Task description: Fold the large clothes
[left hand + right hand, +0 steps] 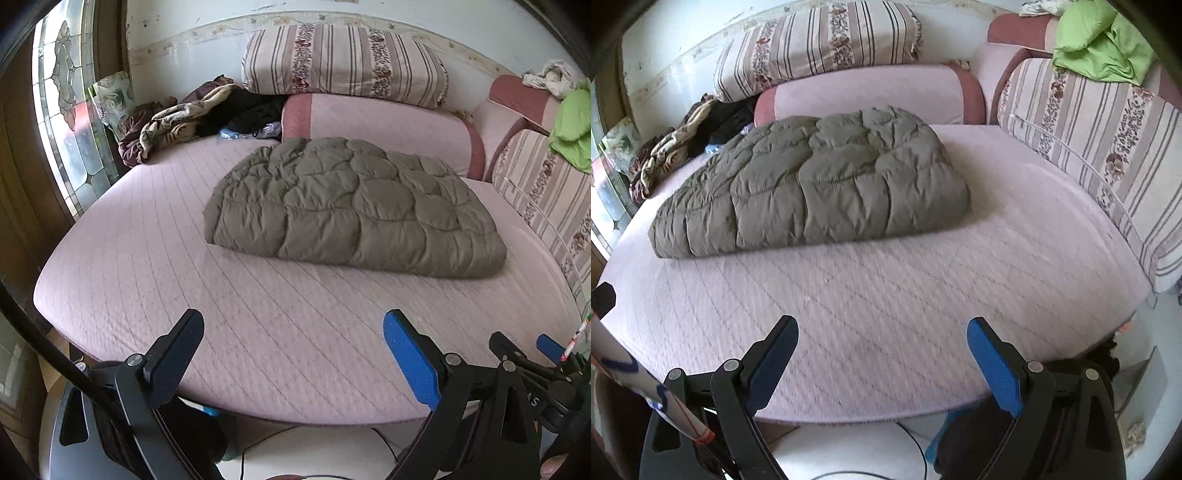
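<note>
An olive-grey quilted puffer garment lies folded into a thick rectangle in the middle of the pink bed; the right wrist view shows the garment left of centre. My left gripper hovers open over the bed's near edge, well short of the garment, with nothing between its fingers. My right gripper is also open and empty above the near edge of the bed. The right gripper's tips show at the lower right of the left wrist view.
Striped floral cushions and pink bolsters line the back and right side. A crumpled blanket and dark clothes sit at the back left. A green cloth lies on the right cushion. A stained-glass window is at left.
</note>
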Demonstrator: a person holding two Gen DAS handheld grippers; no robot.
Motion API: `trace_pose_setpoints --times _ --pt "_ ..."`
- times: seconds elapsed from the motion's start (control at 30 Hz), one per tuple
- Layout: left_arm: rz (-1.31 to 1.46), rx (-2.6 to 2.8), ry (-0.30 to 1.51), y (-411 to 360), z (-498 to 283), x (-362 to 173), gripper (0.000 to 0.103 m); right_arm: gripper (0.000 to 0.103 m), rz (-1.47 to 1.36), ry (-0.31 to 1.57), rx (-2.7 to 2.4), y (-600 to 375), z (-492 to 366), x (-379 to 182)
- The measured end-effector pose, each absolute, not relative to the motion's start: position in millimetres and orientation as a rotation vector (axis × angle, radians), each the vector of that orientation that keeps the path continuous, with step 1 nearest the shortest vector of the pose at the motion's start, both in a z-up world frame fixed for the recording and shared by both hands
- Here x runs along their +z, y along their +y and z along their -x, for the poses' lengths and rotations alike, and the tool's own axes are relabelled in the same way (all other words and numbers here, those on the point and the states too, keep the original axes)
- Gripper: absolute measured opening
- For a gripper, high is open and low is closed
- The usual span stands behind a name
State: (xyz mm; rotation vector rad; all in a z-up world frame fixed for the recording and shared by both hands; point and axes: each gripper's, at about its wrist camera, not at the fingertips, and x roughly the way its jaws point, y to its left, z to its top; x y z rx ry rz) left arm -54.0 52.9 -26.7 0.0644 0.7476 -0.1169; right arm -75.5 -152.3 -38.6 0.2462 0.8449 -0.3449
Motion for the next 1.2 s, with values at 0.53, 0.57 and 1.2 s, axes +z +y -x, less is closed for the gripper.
trace_pose_setpoints --times 0.53,0.57,1.2 --pt "-0.099 -0.087 0.836 52 89 -40 0.097 0.095 -0.194 0.894 -0.368 -132 114 -34" --pt "-0.099 -0.088 0.834 52 92 -39 0.097 0.095 -0.188 0.894 -0.366 -130 116 -33" --pt "-0.106 -0.118 0.781 45 111 -24 0.097 0.095 -0.178 0.859 -0.391 -122 136 -19"
